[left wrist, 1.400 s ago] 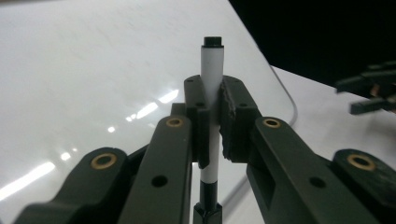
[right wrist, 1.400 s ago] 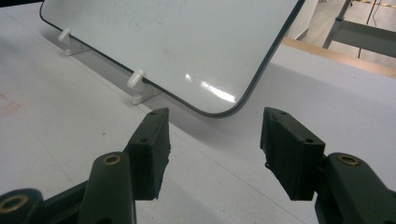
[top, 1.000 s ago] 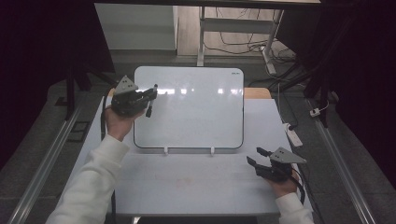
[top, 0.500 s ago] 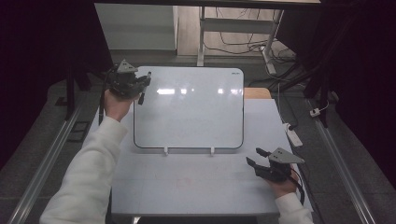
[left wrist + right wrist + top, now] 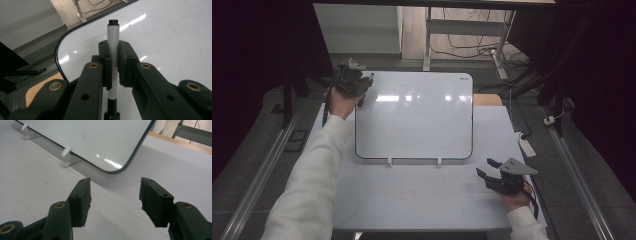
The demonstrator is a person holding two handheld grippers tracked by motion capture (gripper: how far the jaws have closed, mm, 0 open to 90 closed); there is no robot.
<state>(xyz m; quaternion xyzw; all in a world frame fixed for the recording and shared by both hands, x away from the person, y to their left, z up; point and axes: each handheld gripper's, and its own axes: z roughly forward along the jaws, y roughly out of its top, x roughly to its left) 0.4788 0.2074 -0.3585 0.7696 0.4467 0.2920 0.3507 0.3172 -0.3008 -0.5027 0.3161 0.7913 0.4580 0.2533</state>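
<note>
The left claw [image 5: 362, 86] grips a whiteboard marker [image 5: 113, 47] at the far left corner of the whiteboard [image 5: 414, 117], which lies flat across the far half of the tabletop [image 5: 412, 197]. In the left gripper view the jaws are clamped on the middle of the marker's white barrel, with a black end poking out beyond the pads toward the board and a black section running back between the arms; whether the outer end is the cap or the tail cannot be told. The marker looks light, stiff and smooth, a round plastic tube that could roll or slip lengthwise in a loose pinch, so a hold square across the barrel near its middle, as here, seems the sound one; pressing it hard against the board at an angle might lever it out of the pads. The board looks rigid and glossy, a slick surface throwing back the ceiling lights, and sits on small white clips [image 5: 67, 153] along its near edge. The right claw [image 5: 113, 200] rests spread wide and empty near the near right corner of the tabletop, just short of the board's rounded corner. A small mark at the board's far right corner may be a brand, but it is too small to read, and the marker barrel shows no print.
</note>
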